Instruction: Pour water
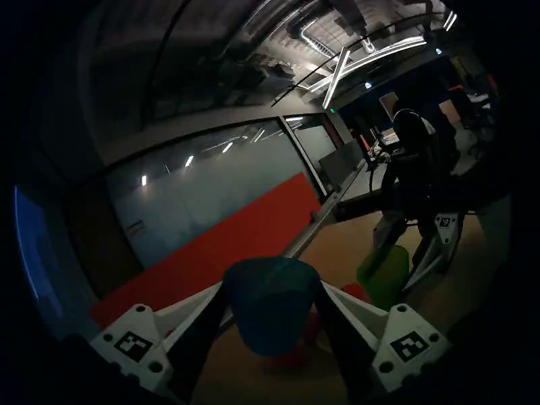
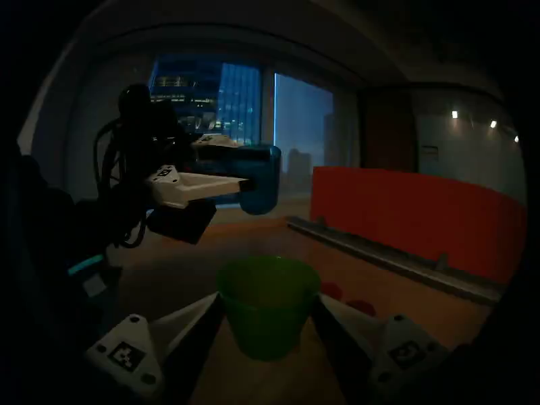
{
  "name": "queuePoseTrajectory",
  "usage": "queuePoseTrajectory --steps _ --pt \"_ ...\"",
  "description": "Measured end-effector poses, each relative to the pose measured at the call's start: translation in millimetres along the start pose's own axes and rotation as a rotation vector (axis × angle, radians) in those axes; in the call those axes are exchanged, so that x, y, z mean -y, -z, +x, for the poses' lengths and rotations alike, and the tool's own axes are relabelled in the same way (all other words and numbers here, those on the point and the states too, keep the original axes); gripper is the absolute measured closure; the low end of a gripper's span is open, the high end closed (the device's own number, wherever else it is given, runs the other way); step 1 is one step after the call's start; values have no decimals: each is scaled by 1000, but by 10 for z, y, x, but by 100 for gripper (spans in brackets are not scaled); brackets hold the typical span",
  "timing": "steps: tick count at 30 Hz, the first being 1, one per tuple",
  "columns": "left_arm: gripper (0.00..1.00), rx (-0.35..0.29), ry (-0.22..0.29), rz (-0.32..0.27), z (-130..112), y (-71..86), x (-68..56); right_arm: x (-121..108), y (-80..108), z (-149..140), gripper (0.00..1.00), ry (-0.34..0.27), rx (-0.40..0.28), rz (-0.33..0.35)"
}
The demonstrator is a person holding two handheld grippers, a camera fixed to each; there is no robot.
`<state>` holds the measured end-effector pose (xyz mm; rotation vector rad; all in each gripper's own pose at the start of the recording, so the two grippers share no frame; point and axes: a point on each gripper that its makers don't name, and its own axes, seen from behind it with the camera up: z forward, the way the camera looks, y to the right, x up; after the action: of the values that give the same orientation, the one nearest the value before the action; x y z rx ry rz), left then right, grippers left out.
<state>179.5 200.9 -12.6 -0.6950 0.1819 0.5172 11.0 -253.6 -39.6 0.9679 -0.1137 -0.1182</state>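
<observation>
Progress: judged to be at the pouring step. Both cups are in the tongs, and the blue cup (image 2: 260,177) is tipped onto its side, higher than the green cup (image 2: 268,317) and beyond it.
Done: pickup of both vessels; raising and tilting of the blue cup.
Left to do: by judgement, passing water into the green cup, righting the blue cup, and setting both down. No stream of water can be made out in the dim light, so whether any has passed cannot be told.
Left gripper (image 1: 271,297): clenched on the blue cup, one finger pressing each side of its wall.
Right gripper (image 2: 268,300): clenched on the green cup, one finger on each side, below the rim.
Blue cup, position: above and to the far left of the green cup in the right gripper view, apart from it, and not clearly over its mouth.
Blue cup, appearance: opaque tapered tumbler, wide at the mouth and narrow at the base. Contents are hidden, and which way the mouth faces cannot be told.
Green cup, appearance: translucent tapered tumbler, upright, mouth open upward. The fill level is too dark to read.
Green cup, support: resting on the tabletop (image 2: 202,250) or lifted clear of it, cannot be told.
Surroundings: red patches (image 2: 361,307) lie on the tabletop just beyond the green cup. A red wall panel (image 2: 418,216) stands well behind it.
</observation>
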Motion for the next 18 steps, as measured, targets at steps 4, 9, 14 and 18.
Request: queuePoseTrajectory --steps 4,9,14,18 --pt "14 -8 -53 4 75 -3 -12 36 -24 -8 1 3 2 9" --pt "14 -15 -115 5 164 -7 -36 81 -63 -4 1 3 1 22" --pt "14 -16 -174 11 241 -5 -44 113 -99 -15 1 4 0 34" --pt "14 -13 -214 16 284 -2 -46 141 -124 -21 1 7 2 43"
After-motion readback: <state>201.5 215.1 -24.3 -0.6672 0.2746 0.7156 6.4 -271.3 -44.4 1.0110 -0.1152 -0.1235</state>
